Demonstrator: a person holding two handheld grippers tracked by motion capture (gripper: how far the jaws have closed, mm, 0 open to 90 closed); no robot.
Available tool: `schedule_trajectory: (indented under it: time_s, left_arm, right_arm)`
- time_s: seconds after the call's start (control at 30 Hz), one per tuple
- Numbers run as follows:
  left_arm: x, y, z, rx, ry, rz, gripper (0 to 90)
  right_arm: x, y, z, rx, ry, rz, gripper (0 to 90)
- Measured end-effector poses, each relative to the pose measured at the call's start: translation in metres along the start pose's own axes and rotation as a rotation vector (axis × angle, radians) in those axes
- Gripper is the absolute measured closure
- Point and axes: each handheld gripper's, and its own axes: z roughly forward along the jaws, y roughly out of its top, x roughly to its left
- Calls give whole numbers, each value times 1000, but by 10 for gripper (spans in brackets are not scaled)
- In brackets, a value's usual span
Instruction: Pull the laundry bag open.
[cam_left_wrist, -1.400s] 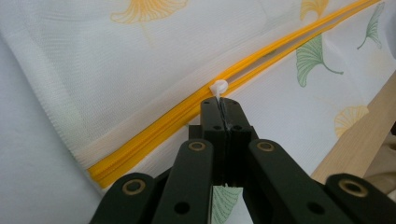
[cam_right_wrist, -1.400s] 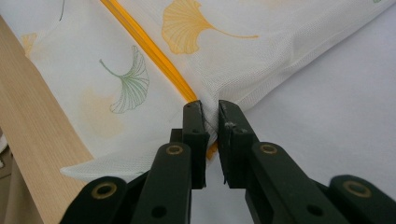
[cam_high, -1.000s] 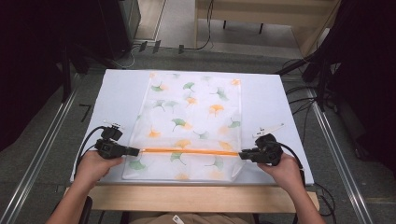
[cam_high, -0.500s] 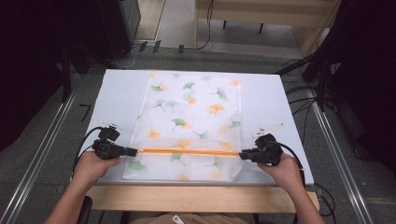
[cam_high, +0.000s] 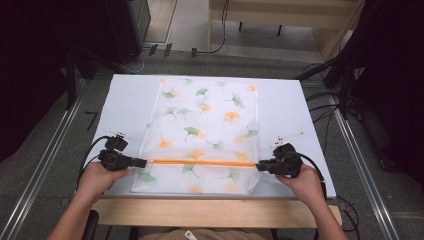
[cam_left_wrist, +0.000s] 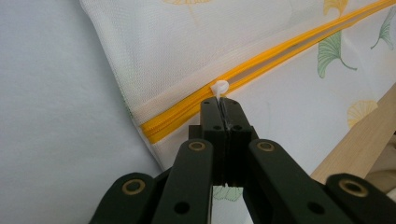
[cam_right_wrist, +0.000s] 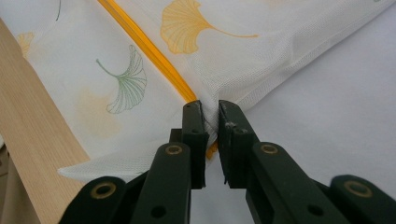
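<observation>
The left gripper (cam_left_wrist: 223, 103) pinches the zipper pull (cam_left_wrist: 219, 87) while the right gripper (cam_right_wrist: 210, 116) clamps the mesh bag (cam_high: 210, 120) corner, tensioning the zipper (cam_high: 200, 162).

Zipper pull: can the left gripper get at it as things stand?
Probably yes, it already has it. The left gripper is shut on the white zipper pull at the bag's left end, nothing between. The right gripper pinches the bag's other end.
</observation>
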Motion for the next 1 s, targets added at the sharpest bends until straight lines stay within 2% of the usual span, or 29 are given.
schedule_trajectory:
  time_s: [0.17,0.47,0.57,0.77,1.0]
  left_arm:
    - [3,-1,-1,-1,-4,-10,900]
    - [6,-4,-6,3,0,-1,900]
    - [8,-6,-8,-9,13,-17,900]
    - [14,-9,-14,-15,29,-25,900]
    - [17,-11,-16,-26,19,-41,900]
  right_arm:
    - [0,0,0,2,-3,4,833]
    - [0,0,0,5,-2,5,832]
    - [0,0,0,6,-3,5,832]
    - [-1,0,0,7,-3,4,833]
    - [-1,0,1,9,-4,2,833]
